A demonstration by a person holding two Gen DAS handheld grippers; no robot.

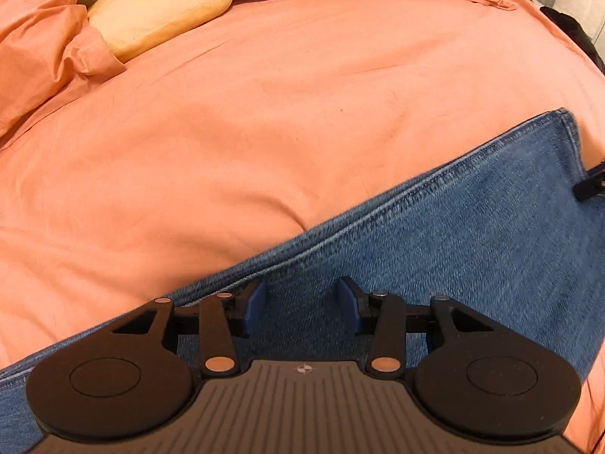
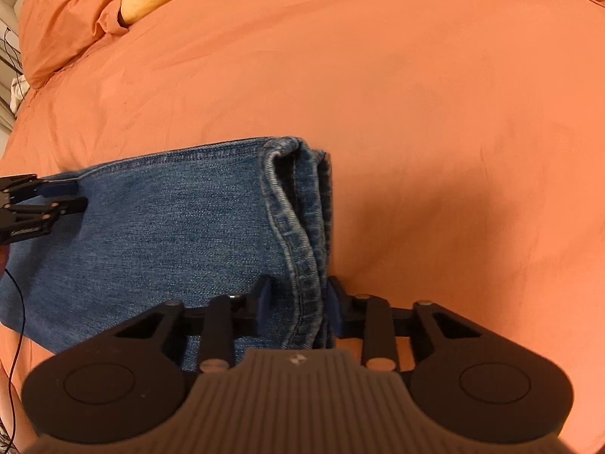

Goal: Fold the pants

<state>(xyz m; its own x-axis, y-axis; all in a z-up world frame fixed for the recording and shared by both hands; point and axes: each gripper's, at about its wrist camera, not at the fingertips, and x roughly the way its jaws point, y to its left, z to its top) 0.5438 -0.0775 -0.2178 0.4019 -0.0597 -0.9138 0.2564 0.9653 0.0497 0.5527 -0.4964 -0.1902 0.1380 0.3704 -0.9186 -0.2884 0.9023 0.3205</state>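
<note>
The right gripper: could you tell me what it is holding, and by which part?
The right gripper straddles the jeans' stacked hem edge; a firm grip cannot be told.

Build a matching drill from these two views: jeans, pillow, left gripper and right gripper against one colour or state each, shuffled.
Things
1. jeans
2. pillow
3. left gripper
4. right gripper

Colour or state
A. fingers either side of the stacked hems
B. blue, lying flat on the orange sheet
C. pale yellow, at the far end of the bed
D. fingers apart, over plain flat denim

Pairs: 1-B, 2-C, 3-D, 4-A
</note>
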